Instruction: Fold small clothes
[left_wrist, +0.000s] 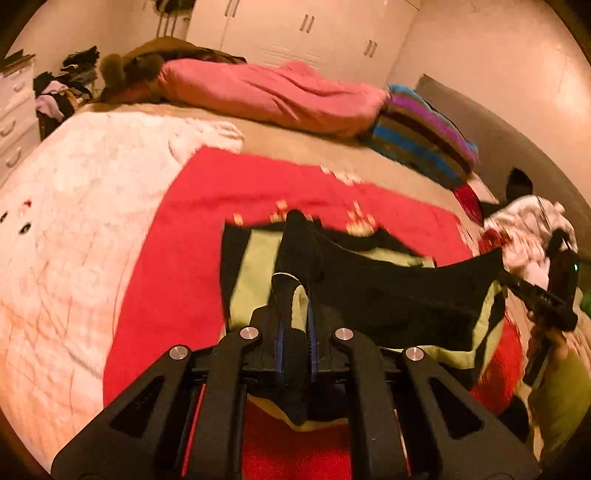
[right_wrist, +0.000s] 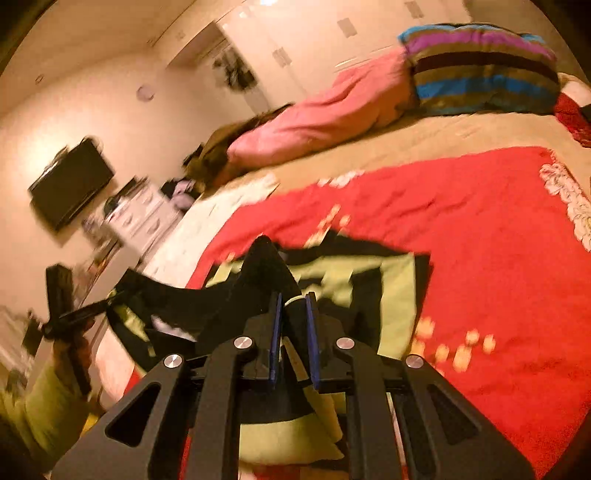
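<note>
A small black and lime-green garment (left_wrist: 388, 295) hangs stretched between both grippers over a red blanket (left_wrist: 207, 229) on the bed. My left gripper (left_wrist: 294, 295) is shut on one corner, and fabric bunches up past its blue pads. Far right in the left wrist view, the right gripper (left_wrist: 513, 282) pinches the opposite corner. In the right wrist view, my right gripper (right_wrist: 294, 301) is shut on the garment (right_wrist: 369, 280), whose lower part still drapes on the red blanket (right_wrist: 480, 229). The left gripper (right_wrist: 110, 301) shows at the left, held by a hand in a green sleeve (right_wrist: 44, 406).
A heap of loose clothes (left_wrist: 524, 221) lies at the bed's right side. A pink duvet (left_wrist: 273, 96) and a striped pillow (left_wrist: 421, 136) lie along the far side. A white quilt (left_wrist: 74, 221) covers the left part. A white dresser (left_wrist: 14, 107) stands beyond the bed.
</note>
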